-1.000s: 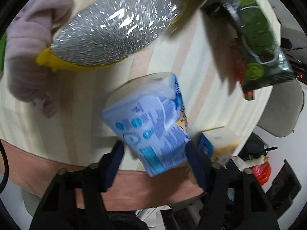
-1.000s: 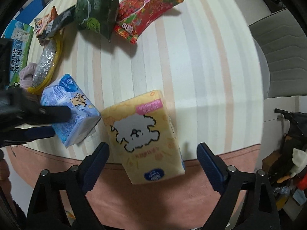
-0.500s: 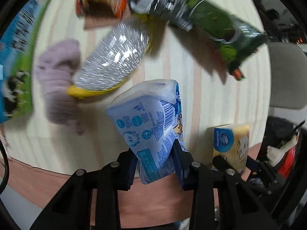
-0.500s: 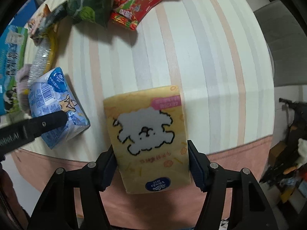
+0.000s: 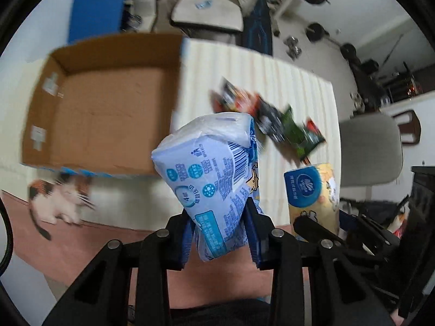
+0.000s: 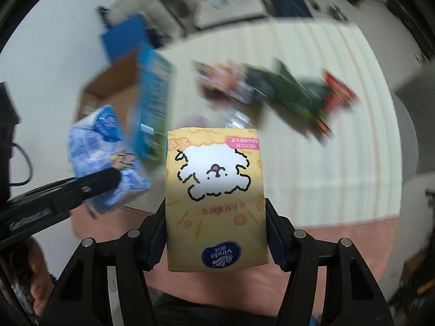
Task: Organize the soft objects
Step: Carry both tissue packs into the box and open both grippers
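Observation:
My left gripper is shut on a blue tissue pack and holds it lifted above the striped table. My right gripper is shut on a yellow tissue pack with a white dog drawing, also lifted. The yellow pack shows in the left wrist view, to the right of the blue one. The blue pack shows in the right wrist view, to the left. An open cardboard box stands at the table's left, beyond the blue pack.
Several snack bags lie on the table behind the packs, blurred; they also show in the right wrist view. A grey chair stands to the right. A cat is on the floor at left. A blue board leans at the back.
Both grippers have closed on their tissue packs and lifted them off the table. The views have tilted up, bringing the cardboard box and the room into sight.

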